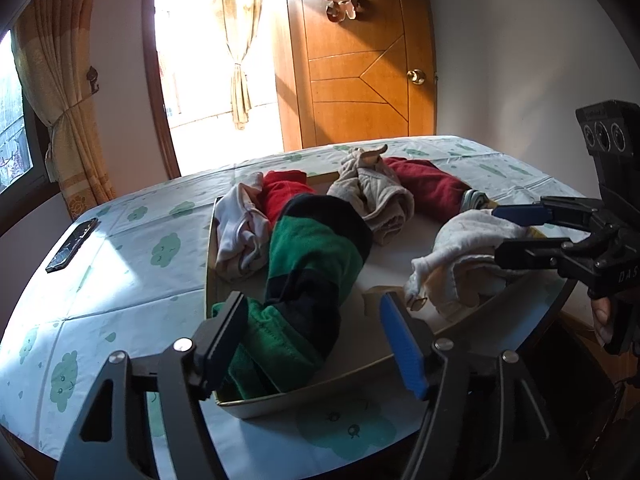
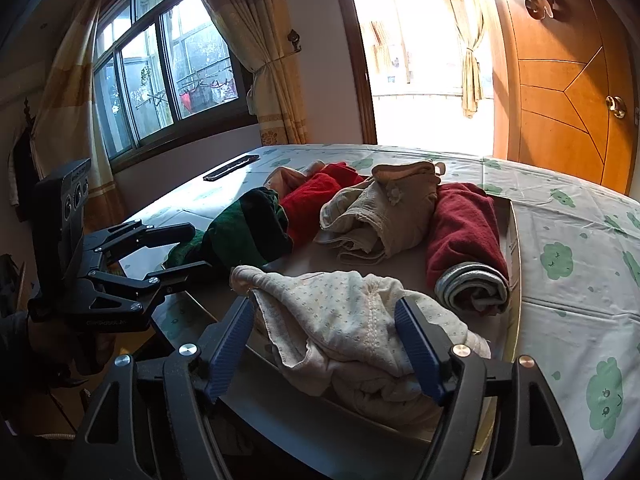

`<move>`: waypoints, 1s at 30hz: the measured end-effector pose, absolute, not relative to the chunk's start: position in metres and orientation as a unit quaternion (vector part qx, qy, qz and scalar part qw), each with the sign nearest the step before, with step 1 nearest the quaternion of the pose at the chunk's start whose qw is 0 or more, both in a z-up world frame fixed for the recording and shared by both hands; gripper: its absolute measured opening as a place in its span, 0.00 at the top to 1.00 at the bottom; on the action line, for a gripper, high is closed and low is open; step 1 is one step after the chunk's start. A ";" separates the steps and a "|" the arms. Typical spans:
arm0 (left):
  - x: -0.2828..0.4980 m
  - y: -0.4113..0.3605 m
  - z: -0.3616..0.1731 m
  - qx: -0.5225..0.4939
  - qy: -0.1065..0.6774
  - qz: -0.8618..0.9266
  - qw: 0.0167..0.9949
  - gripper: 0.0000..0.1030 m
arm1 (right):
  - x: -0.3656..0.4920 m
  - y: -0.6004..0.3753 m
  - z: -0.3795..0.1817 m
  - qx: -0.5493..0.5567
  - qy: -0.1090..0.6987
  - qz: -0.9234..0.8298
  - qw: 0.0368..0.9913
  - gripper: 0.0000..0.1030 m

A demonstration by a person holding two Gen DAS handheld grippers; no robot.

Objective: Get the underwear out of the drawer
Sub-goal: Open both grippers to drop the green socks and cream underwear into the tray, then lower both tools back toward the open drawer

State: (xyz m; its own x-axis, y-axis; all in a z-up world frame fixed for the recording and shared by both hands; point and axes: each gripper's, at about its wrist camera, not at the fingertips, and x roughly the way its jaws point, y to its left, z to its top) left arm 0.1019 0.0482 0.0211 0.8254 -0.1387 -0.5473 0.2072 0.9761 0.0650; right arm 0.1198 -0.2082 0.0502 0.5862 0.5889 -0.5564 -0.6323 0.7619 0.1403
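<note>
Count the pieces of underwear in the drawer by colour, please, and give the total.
Green and black striped: 1
Bright red: 1
Dark red with grey band: 1
Beige: 1
White, at the far left corner: 1
Cream dotted: 1
Total: 6, all in the drawer

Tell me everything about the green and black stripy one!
The green and black striped underwear is soft knit cloth with wide bands and a stitched hem, rolled into a loose, crumpled bundle. It lies inside the shallow white drawer at its near left corner, leaning against the red underwear behind it. Its near end sits between the open left tongs, whose pads do not seem to squeeze it.
</note>
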 end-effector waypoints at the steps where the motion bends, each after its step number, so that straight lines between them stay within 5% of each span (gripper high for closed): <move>1: 0.101 0.048 0.021 0.061 0.281 -0.091 0.953 0.32 | 0.119 -0.208 0.050 -0.035 0.298 0.343 0.890 0.27; 30: 0.024 0.048 0.006 0.014 0.262 -0.111 0.959 0.26 | 0.056 -0.236 0.047 0.003 0.281 0.338 0.898 0.21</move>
